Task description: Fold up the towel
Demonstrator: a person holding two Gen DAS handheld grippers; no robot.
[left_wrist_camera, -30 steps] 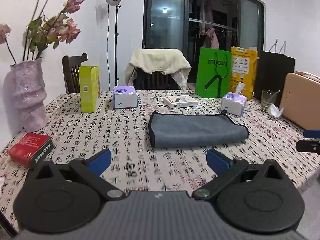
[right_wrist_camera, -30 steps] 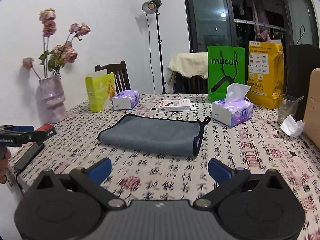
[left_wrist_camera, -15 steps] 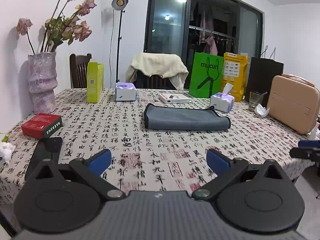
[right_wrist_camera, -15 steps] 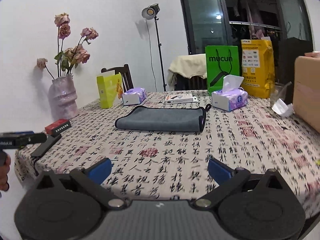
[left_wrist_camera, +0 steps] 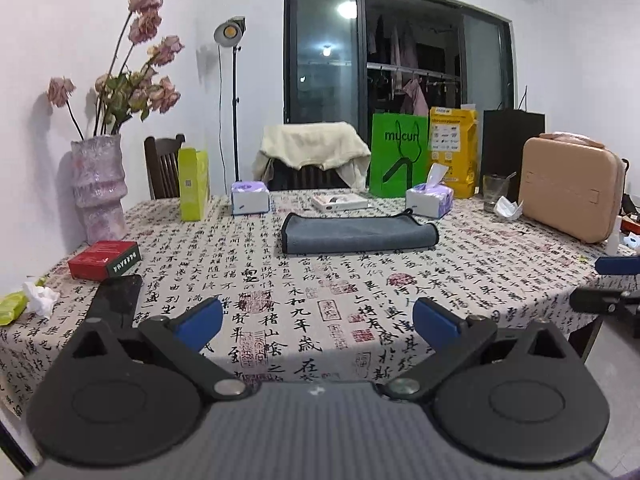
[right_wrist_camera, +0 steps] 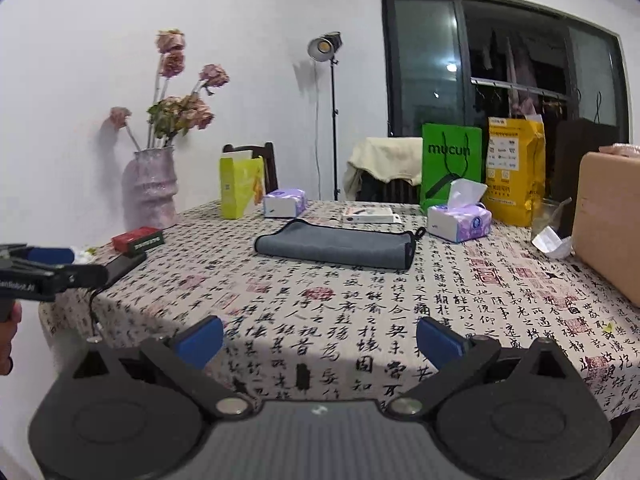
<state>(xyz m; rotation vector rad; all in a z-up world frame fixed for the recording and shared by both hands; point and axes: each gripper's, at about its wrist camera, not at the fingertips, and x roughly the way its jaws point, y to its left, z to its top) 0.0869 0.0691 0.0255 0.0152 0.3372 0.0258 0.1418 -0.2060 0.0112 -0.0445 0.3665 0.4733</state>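
A grey towel with black edging lies folded into a long flat strip in the middle of the table; it also shows in the right wrist view. My left gripper is open and empty, held off the table's near edge, well back from the towel. My right gripper is open and empty, also back beyond the near edge. The right gripper shows at the right edge of the left wrist view; the left gripper shows at the left of the right wrist view.
On the patterned tablecloth stand a pink vase, a red box, a black phone, two tissue packs, a green bag, a glass and a tan case.
Both grippers have pulled back and up from the table. The towel looks smaller and farther. It has not moved.
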